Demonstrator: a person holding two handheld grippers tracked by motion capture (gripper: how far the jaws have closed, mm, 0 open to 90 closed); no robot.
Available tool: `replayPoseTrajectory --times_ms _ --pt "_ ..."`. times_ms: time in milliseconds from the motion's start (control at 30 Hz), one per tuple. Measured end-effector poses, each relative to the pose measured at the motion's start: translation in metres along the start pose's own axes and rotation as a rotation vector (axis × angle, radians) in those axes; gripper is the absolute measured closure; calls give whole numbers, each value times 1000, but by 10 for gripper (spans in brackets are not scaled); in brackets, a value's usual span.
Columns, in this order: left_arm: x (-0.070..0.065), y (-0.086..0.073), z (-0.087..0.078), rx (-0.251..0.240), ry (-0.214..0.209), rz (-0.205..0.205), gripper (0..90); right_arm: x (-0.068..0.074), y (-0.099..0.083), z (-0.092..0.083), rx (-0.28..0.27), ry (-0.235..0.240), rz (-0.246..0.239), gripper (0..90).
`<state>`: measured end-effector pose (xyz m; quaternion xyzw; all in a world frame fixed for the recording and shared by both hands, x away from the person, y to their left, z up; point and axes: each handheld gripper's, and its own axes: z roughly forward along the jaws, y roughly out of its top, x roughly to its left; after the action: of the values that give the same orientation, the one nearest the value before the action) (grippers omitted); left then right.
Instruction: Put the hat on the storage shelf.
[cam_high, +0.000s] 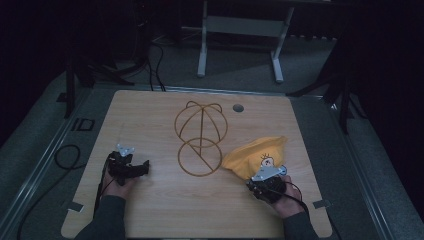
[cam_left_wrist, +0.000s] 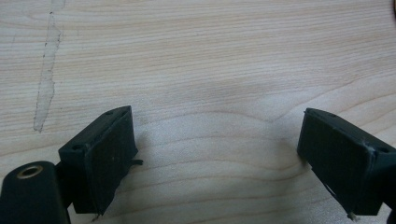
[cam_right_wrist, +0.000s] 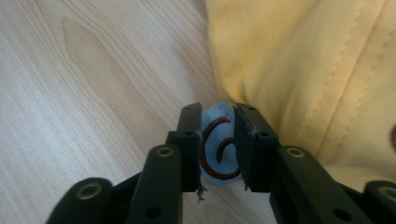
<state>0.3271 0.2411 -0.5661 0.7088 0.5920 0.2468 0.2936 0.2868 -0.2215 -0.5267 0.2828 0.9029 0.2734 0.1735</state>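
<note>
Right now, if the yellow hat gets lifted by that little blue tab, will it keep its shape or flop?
Probably flop: the yellow hat lies slumped and creased on the table, so it looks like soft cloth. It seems light, so it should lift easily. The right hand-held gripper has only the small blue tab between its jaws, so the hat would likely dangle and swing.

— Any writing to read here?

— Very little. On the dark floor strip (cam_high: 82, 124) left of the table (cam_high: 150, 210), pale letters read roughly "ID".

— Anything on the yellow cap (cam_high: 257, 155)?

— No words. In the high view it carries a small cartoon figure (cam_high: 268, 160), too small to make out further.

— And the right gripper view?

— A pale blue patch (cam_right_wrist: 218, 149) at the cap's edge bears a dark red spiral mark, perhaps a "G" or a "6"; I cannot tell which.
</note>
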Motion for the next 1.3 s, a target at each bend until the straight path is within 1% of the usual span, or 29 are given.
replayPoseTrajectory --times_ms 100,200,267,333,433,500,533,633,733,800,833,933,1133,1167,1300 --pt "0 0 0 0 0 0 115 0 -1 3 12 1 2 656" --pt "0 0 0 0 0 0 115 0 -1 2 10 -20 8 639" --pt "0 0 0 0 0 0 115 2 -2 0 13 -37 -4 631" --pt "0 0 0 0 0 0 114 3 -4 1 24 -28 -3 622" --pt "0 0 0 0 0 0 115 3 -9 7 63 -31 -9 608" --pt "0 0 0 0 0 0 115 1 -11 9 55 -19 4 603" --pt "0 0 0 0 0 0 115 0 -10 9 54 -17 3 604" --pt "0 0 0 0 0 0 115 -4 -9 11 58 -10 11 644" --pt "0 0 0 0 0 0 115 -9 -8 12 68 5 28 731" --pt "0 0 0 0 0 0 115 -12 -7 10 61 13 45 807" --pt "0 0 0 0 0 1 115 -14 -6 9 58 16 52 819" --pt "0 0 0 1 0 1 115 -16 -4 8 62 20 55 833" --pt "0 0 0 0 0 0 114 -20 1 0 71 19 26 836" --pt "0 0 0 0 0 0 115 -21 2 -2 69 19 19 836" --pt "0 0 0 0 0 0 115 -28 5 -12 51 16 25 836"
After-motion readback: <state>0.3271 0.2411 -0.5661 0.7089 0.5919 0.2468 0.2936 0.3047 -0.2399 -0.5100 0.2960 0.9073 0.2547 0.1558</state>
